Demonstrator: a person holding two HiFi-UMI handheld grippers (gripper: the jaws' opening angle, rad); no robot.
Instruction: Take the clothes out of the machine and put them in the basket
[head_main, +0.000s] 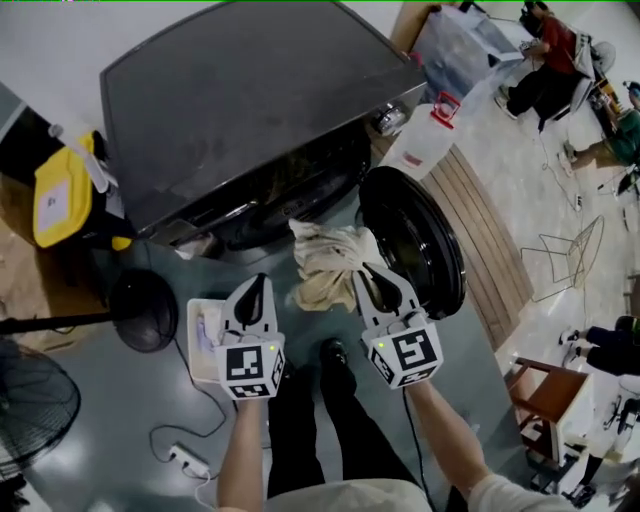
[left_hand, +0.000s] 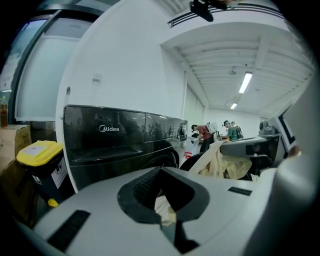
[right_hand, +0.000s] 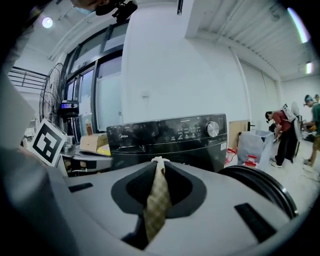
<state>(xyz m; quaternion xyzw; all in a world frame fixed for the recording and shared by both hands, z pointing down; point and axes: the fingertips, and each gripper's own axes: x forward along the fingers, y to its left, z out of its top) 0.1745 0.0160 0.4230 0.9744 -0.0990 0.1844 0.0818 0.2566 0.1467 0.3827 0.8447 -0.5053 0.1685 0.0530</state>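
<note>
A cream cloth (head_main: 325, 260) hangs in front of the dark washing machine (head_main: 230, 100), just below its open drum mouth (head_main: 290, 205). My right gripper (head_main: 368, 272) is shut on one fold, and a checked strip (right_hand: 156, 200) runs back between its jaws. My left gripper (head_main: 258, 283) is beside the cloth's left edge with its jaws together. A cream scrap (left_hand: 165, 207) shows in the hollow behind its tips; I cannot tell if it is pinched. A white basket (head_main: 200, 345) sits on the floor under the left gripper.
The round black door (head_main: 415, 240) stands open to the right of the cloth. A yellow-lidded bin (head_main: 60, 195), a fan base (head_main: 143, 310) and a fan (head_main: 35, 400) are at the left. A power strip (head_main: 190, 462) lies near my feet. People work at the far right.
</note>
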